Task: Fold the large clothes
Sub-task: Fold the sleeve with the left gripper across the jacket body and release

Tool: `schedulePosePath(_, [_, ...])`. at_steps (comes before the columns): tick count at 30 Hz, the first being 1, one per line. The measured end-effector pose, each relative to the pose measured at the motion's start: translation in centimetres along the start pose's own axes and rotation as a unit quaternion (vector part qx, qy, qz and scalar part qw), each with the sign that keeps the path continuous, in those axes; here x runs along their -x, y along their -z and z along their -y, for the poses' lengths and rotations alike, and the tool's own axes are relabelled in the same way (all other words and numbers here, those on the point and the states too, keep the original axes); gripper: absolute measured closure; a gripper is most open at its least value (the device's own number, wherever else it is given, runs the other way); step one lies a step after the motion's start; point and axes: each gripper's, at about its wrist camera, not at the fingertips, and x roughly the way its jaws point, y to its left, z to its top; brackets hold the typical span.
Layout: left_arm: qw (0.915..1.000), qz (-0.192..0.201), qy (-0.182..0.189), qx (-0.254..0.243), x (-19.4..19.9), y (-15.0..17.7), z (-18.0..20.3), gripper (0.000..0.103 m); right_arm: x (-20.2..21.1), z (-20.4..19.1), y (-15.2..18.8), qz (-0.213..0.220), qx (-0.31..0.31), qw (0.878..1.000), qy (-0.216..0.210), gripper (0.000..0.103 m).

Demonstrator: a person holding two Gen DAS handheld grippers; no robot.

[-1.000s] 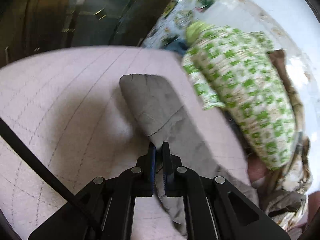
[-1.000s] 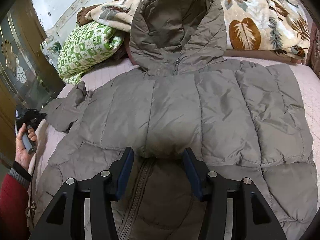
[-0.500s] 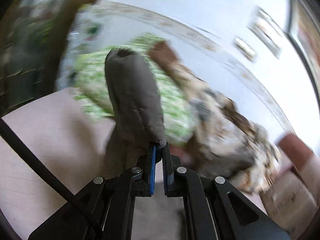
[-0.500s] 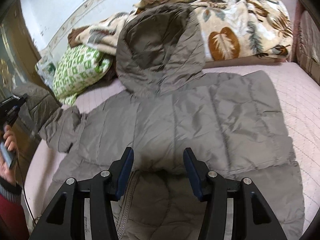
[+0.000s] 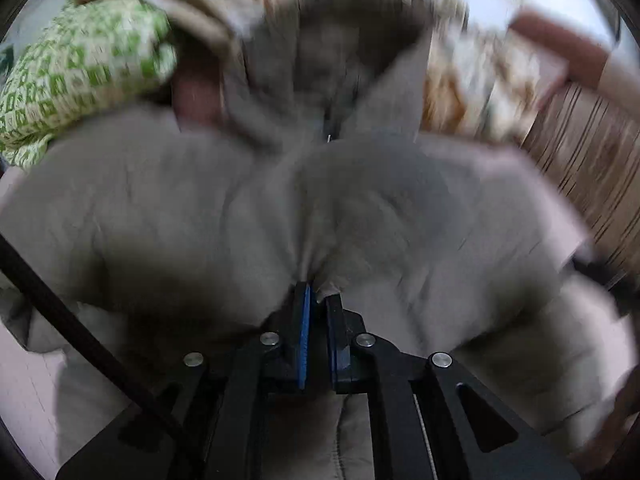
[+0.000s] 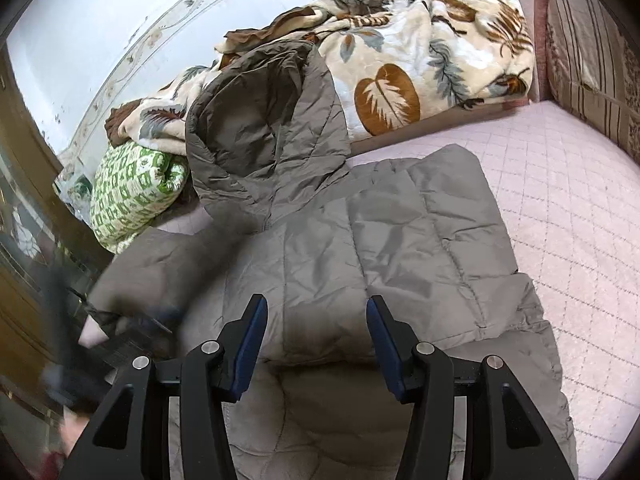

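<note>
Mostly blurred: left tongs [image 5: 316,294] pinching jacket sleeve [image 5: 360,216].

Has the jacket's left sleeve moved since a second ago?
Yes. The sleeve, pinched in the left gripper, has swung off the pink bedspread near the green-checked pillow and inward over the grey jacket body.

wrist views angled down, close, sharing jacket [image 5: 200,208] (left blurred)

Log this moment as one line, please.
step: sleeve fold | left gripper: shut on sleeve of grey-brown quilted hooded jacket, over its body | right gripper: open above jacket front, nothing held | pink quilted bedcover
</note>
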Motion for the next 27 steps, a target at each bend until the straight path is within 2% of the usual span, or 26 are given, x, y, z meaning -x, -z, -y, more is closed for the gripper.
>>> schedulePosePath(2, [0.9993, 0.006, -0.016, -0.033, 0.6, 0.4, 1.4, 0.094, -0.2, 0.2, -0.2, -0.008, -0.007, 1.000, -0.015, 0.043])
schedulePosePath(4, [0.9989, 0.003, -0.004, -0.046, 2.3, -0.1, 2.0, 0.079, -0.6, 0.5, -0.3, -0.015, -0.025, 0.999, -0.041, 0.033])
schedulePosePath(6, [0.9994, 0.018, 0.018, -0.025, 4.6, -0.2, 1.0, 0.037, -1.3, 0.6, -0.2, -0.026, -0.049, 0.996, -0.073, 0.032])
schedulePosePath(7, [0.9991, 0.039, 0.016, -0.012, 6.3, -0.1, 0.7, 0.033, -1.6, 0.6, -0.2, -0.031, -0.062, 0.993, -0.091, 0.032])
schedulePosePath(10, [0.9948, 0.100, -0.013, 0.014, 11.0, 0.4, -1.2, 0.031, -2.9, 0.0, -0.1, -0.041, -0.090, 0.986, -0.133, 0.032])
schedulePosePath(12, [0.9886, 0.132, -0.065, 0.030, 12.3, 0.8, -3.3, 0.021, -4.6, -0.4, 0.0, -0.055, -0.115, 0.980, -0.155, 0.032])
schedulePosePath(14, [0.9790, 0.151, -0.132, 0.040, 12.5, 1.0, -5.9, 0.020, -6.2, -0.6, 0.3, -0.061, -0.137, 0.974, -0.172, 0.032])
schedulePosePath(16, [0.9725, 0.152, -0.167, 0.054, 12.1, 0.6, -8.5, 0.020, -7.8, -1.0, 0.5, -0.069, -0.148, 0.970, -0.179, 0.032])
schedulePosePath(19, [0.9689, 0.144, -0.172, 0.104, 11.6, 0.2, -12.9, 0.020, -9.8, -1.3, 0.7, -0.075, -0.158, 0.966, -0.192, 0.033])
schedulePosePath(21, [0.9700, 0.132, -0.149, 0.139, 10.8, 0.2, -15.1, 0.020, -10.4, -1.3, 0.6, -0.069, -0.159, 0.966, -0.192, 0.038])
schedulePosePath(22, [0.9690, 0.128, -0.146, 0.153, 10.6, 0.2, -15.7, 0.020, -10.8, -1.2, 0.5, -0.066, -0.164, 0.964, -0.198, 0.049])
schedulePosePath(23, [0.9691, 0.122, -0.131, 0.169, 10.3, 0.3, -16.3, 0.020, -11.1, -1.0, 0.4, -0.065, -0.168, 0.963, -0.200, 0.065])
schedulePosePath(25, [0.9688, 0.122, -0.114, 0.183, 10.5, 0.3, -16.9, 0.020, -11.5, -0.8, 0.2, -0.070, -0.171, 0.963, -0.196, 0.080])
schedulePosePath(27, [0.9669, 0.132, -0.123, 0.180, 10.9, 0.4, -16.6, 0.020, -10.5, -0.8, -0.1, -0.049, -0.167, 0.967, -0.188, 0.082])
